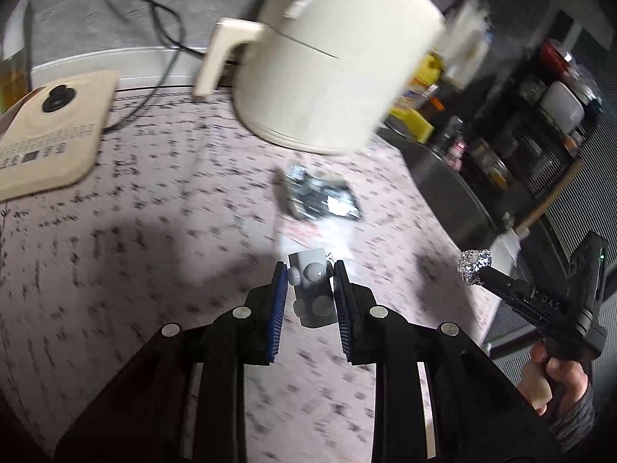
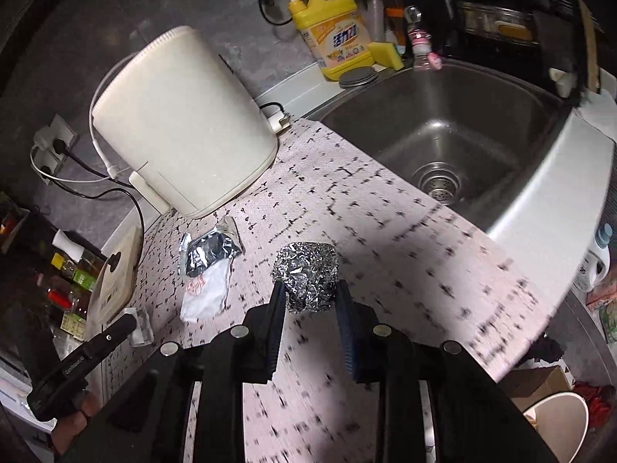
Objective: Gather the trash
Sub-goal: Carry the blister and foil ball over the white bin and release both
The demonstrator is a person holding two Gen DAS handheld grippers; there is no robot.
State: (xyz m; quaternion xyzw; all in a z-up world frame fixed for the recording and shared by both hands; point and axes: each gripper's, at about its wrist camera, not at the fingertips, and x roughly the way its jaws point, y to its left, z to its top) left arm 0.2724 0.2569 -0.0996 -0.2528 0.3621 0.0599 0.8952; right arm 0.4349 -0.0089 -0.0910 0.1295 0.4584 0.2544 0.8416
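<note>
My left gripper (image 1: 310, 270) is shut on a silver pill blister pack (image 1: 313, 289), held above the speckled counter; it shows at the left edge of the right wrist view (image 2: 139, 326). My right gripper (image 2: 310, 289) is shut on a crumpled foil ball (image 2: 306, 276), also seen in the left wrist view (image 1: 474, 266). An opened foil wrapper (image 1: 322, 196) lies on the counter ahead of both grippers, beside a white paper scrap (image 2: 204, 289); the wrapper shows in the right wrist view (image 2: 210, 250).
A cream electric kettle (image 2: 181, 123) stands behind the wrapper, its base plate (image 1: 46, 131) to the left. A steel sink (image 2: 443, 135) lies to the right, with a yellow detergent bottle (image 2: 335, 34) behind. A white bin (image 2: 559, 420) stands below the counter edge.
</note>
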